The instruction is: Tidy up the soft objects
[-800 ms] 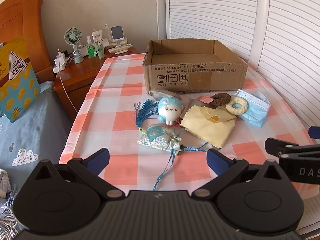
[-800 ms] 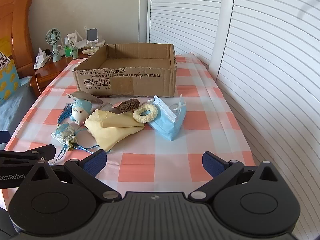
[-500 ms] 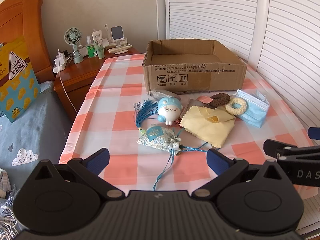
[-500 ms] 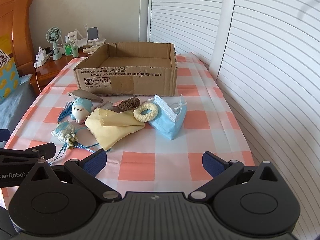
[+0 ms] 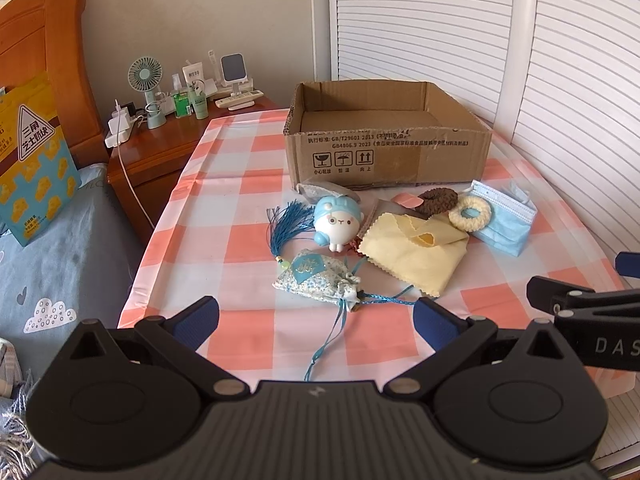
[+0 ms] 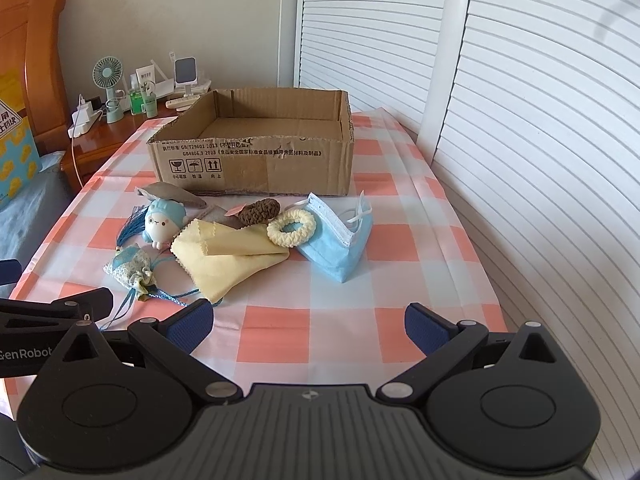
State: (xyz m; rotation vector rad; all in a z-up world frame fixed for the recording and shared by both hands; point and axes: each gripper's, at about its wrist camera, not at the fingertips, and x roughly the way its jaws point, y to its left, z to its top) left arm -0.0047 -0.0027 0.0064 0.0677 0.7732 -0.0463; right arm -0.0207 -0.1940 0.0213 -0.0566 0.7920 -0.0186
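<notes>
Soft things lie in a loose row before an open cardboard box [image 5: 386, 148] [image 6: 256, 148]: a floral sachet [image 5: 316, 276] [image 6: 130, 266] with blue cords, a blue-and-white plush toy [image 5: 339, 222] [image 6: 162, 220], a yellow cloth [image 5: 416, 250] [image 6: 224, 250], a brown knitted piece [image 5: 438, 200] [image 6: 260, 210], a cream ring [image 5: 470, 214] [image 6: 291, 227] and a blue face mask [image 5: 504, 222] [image 6: 340, 240]. My left gripper [image 5: 316, 320] stands open above the near table edge, short of the sachet. My right gripper [image 6: 308, 326] is open too, nearer than the mask. Both hold nothing.
A checked cloth [image 5: 224, 216] covers the table. To the left stand a wooden nightstand [image 5: 160, 152] with a small fan [image 5: 146, 80] and bottles, and a bed [image 5: 44, 248]. White louvred doors [image 6: 540, 120] close in the right side. The box is empty inside.
Both grippers have drifted slightly; the objects sit a touch differently in each view. Nothing was taken hold of and the jaws stay wide.
</notes>
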